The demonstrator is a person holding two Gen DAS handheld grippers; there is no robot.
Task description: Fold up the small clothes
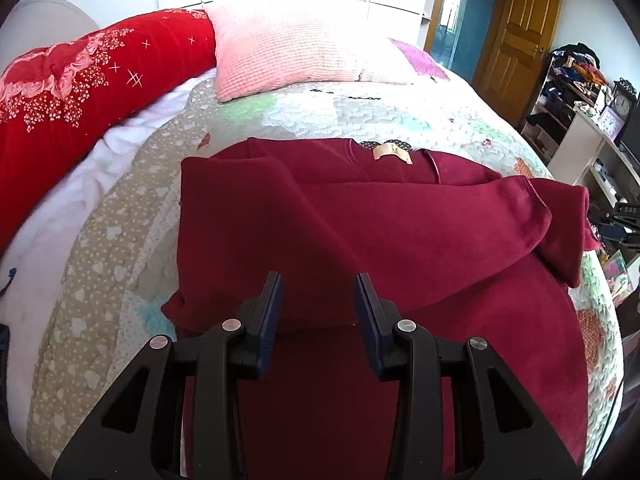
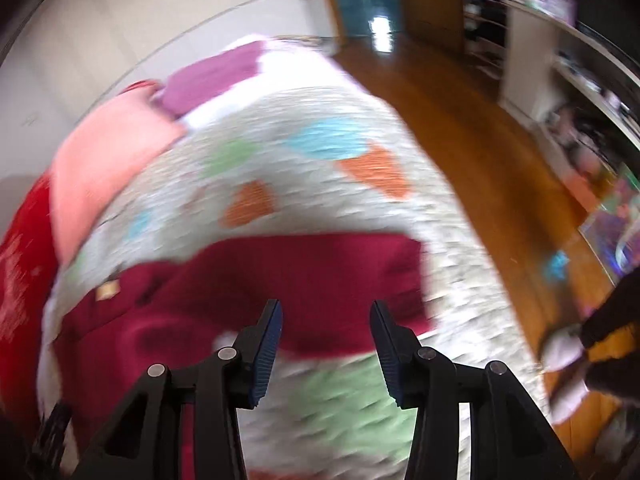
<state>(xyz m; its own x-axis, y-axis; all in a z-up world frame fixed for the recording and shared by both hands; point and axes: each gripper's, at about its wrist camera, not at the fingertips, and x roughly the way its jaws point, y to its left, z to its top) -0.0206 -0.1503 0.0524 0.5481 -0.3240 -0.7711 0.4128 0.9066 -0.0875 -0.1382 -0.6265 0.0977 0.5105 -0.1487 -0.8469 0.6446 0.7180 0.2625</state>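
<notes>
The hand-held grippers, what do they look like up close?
Both look alike. The left hand-held gripper and the right hand-held gripper each have black plastic linkage arms with triangular cut-outs, round silver pins at the joints, and two flat fingers faced with dark blue ribbed pads.

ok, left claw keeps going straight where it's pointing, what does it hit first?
Most likely the dark red top spread on the quilt: the open, empty left claw points down at it. How far off is unclear.

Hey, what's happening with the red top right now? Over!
Left tool open, empty. Right tool open, empty. Red top on quilt, sleeves folded in. Nothing in the way.
</notes>
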